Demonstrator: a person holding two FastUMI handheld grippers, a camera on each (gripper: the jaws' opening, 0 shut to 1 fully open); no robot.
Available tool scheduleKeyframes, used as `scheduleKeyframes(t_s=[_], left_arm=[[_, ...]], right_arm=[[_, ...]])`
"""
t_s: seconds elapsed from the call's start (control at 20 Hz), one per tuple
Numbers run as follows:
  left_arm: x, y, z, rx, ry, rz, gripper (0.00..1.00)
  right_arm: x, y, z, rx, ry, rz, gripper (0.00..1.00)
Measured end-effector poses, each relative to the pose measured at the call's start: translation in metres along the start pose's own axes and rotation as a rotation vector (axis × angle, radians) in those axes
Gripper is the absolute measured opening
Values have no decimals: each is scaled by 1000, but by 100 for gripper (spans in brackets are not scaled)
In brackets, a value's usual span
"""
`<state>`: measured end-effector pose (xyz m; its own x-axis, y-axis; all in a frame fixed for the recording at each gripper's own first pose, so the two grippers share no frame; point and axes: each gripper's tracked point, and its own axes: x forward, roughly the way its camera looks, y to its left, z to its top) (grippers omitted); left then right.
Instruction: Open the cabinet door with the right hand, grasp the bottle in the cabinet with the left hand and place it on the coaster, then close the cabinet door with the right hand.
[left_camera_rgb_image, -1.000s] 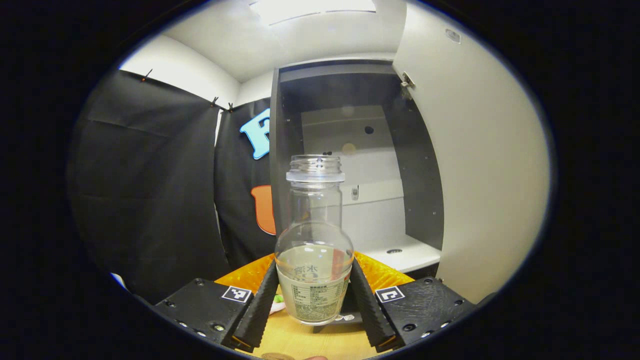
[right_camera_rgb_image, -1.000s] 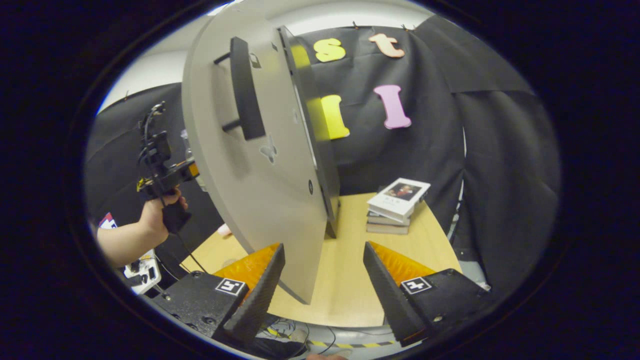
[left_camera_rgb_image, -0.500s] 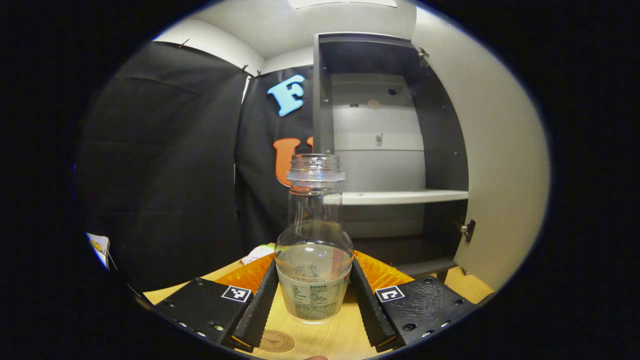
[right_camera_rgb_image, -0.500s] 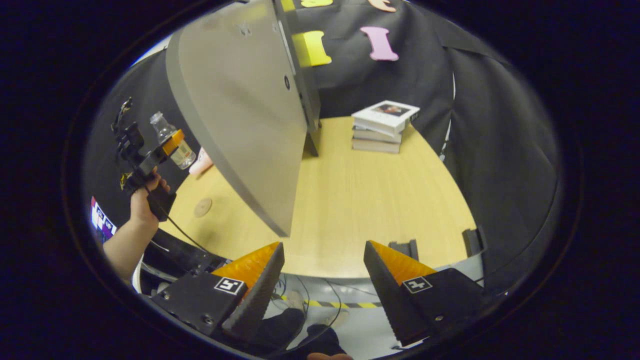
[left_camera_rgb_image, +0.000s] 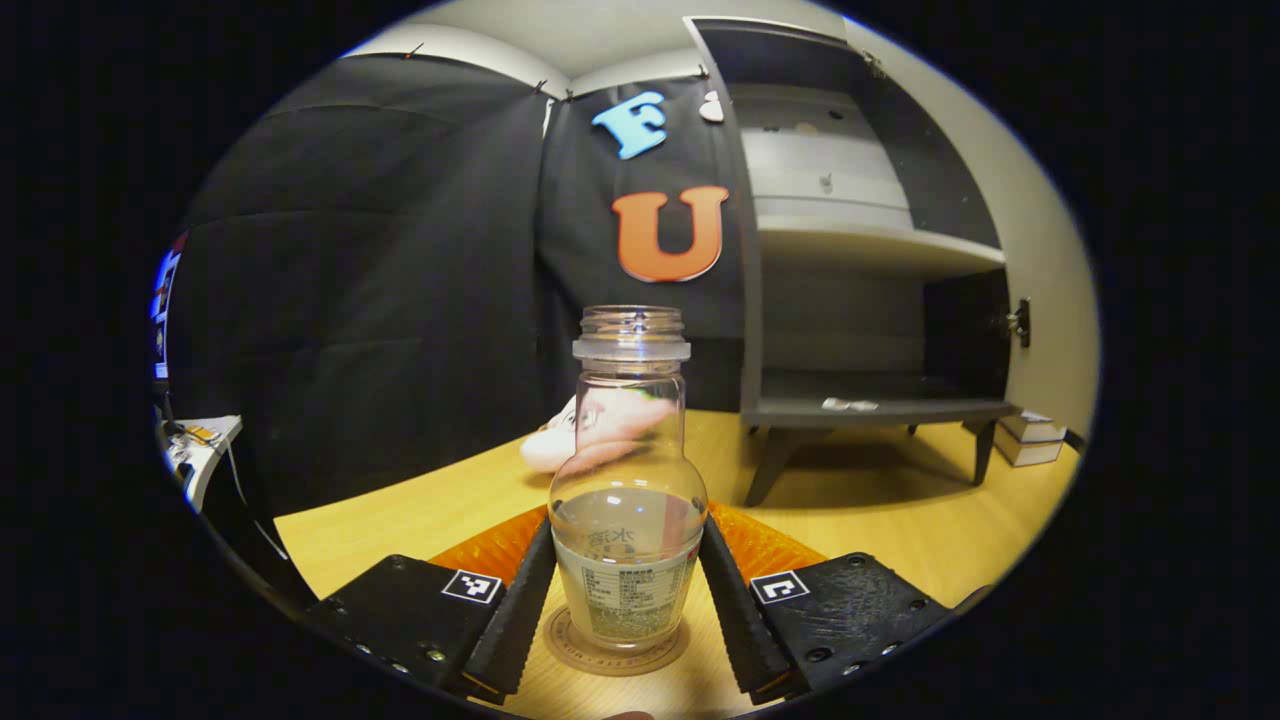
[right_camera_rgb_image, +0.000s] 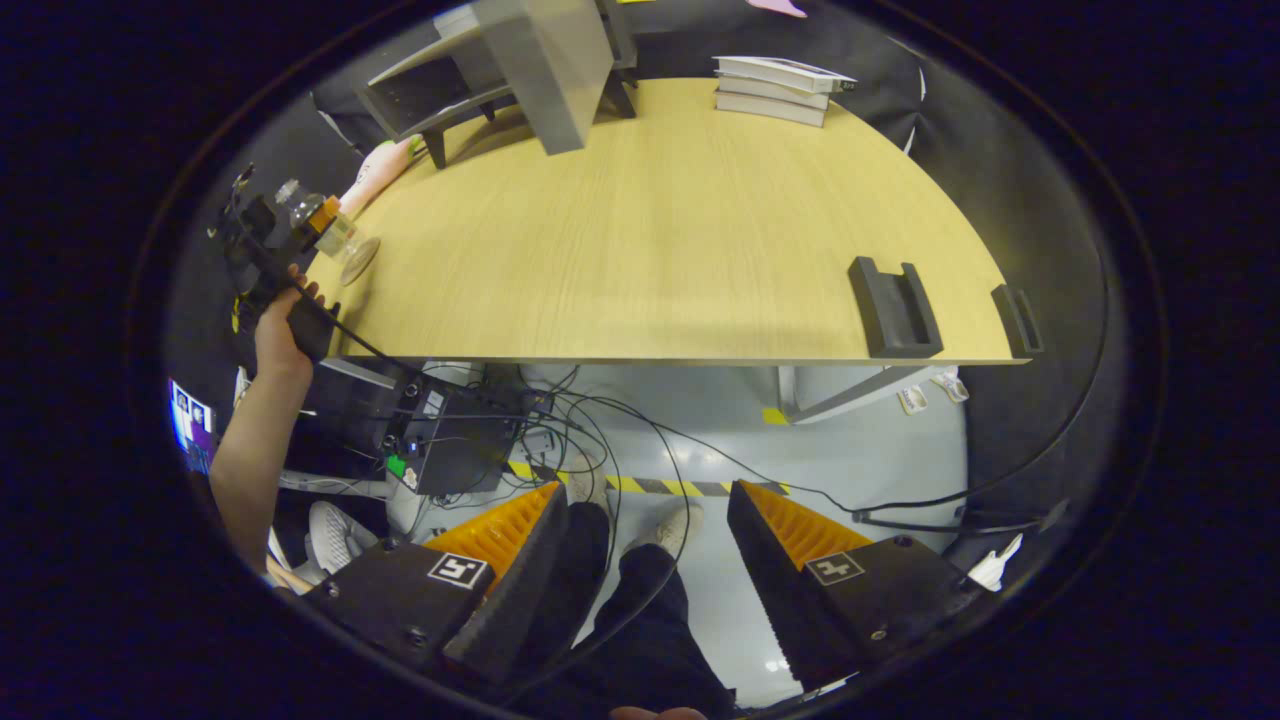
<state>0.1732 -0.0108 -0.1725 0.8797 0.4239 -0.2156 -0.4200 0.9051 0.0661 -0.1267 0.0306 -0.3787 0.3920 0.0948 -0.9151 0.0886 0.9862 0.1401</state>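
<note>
Left gripper (left_camera_rgb_image: 627, 600), black with two ribbed fingers backed in orange, is clamped on one clear capless plastic bottle (left_camera_rgb_image: 628, 490), a finger pressed to each side of its labelled lower body. That bottle stands upright with its base over one round brown coaster (left_camera_rgb_image: 617, 647) on the pale wooden table (left_camera_rgb_image: 400, 510); whether the base touches the coaster cannot be told. Just behind the bottle lies one pink soft object (left_camera_rgb_image: 575, 440), partly seen through the plastic. Farther back stands one dark grey cabinet (left_camera_rgb_image: 860, 300) on short legs, its door (left_camera_rgb_image: 1050, 290) swung open at the right, with one white shelf across the middle and a small pale item on its floor.

Right gripper (right_camera_rgb_image: 645, 570) hangs with its two fingers spread wide apart and nothing between them, pointing down at the floor, cables and the person's shoes. Beyond, in the right gripper view, a hand (right_camera_rgb_image: 278, 335) holds the left gripper at the table's near edge. Two black holders (right_camera_rgb_image: 893, 308) sit on that edge at the right, and one stack of books (right_camera_rgb_image: 780, 88) lies at the far side, beside the cabinet.
</note>
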Motion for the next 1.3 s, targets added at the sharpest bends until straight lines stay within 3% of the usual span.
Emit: scheduleKeyframes(t_s=[0.05,0.55,0.6,0.7,0.9,1.05,1.3], left_arm=[[0,3,2,-4,-15,14,76],[5,5,-10,-46,31,10,78],[2,7,-11,-61,32,14,80],[0,11,-10,-84,14,11,94],[2,10,-6,-93,5,-3,96],[-2,12,0,-84,1,21,96],[-23,5,37,0,-75,-13,96]], right_arm=[[1,10,0,9,9,14,96],[14,39,-1,32,81,55,100],[15,39,-5,21,94,56,100],[19,42,-9,17,107,58,96],[21,44,-14,24,119,62,100],[21,43,-14,10,112,53,100],[13,23,-2,21,63,10,96]])
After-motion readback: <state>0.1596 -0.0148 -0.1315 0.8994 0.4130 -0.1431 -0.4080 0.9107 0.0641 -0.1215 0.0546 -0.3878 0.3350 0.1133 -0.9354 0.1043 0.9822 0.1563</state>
